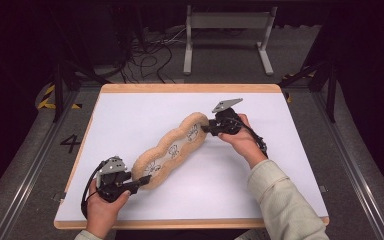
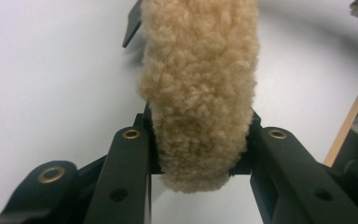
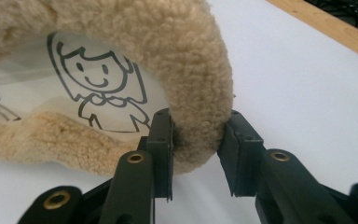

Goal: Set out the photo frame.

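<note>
- Across the middle of the high view a long fluffy tan pouch (image 1: 172, 148) lies on the white worktop (image 1: 280, 170), slanting from lower left up to upper right.
- Its clear plastic window (image 3: 98, 88) carries cartoon figures printed in black line; whether anything sits inside, I cannot tell.
- Lower left of that view, the left tool (image 1: 139, 184) is clamped on the pouch's near end, fleece squeezed between both pads (image 2: 151, 144).
- Upper right, the right tool (image 1: 206, 128) has the far end in its jaws; both pads press into the fluffy rim there.
- A cream sleeve (image 1: 280, 200) comes in from the lower right.
</note>
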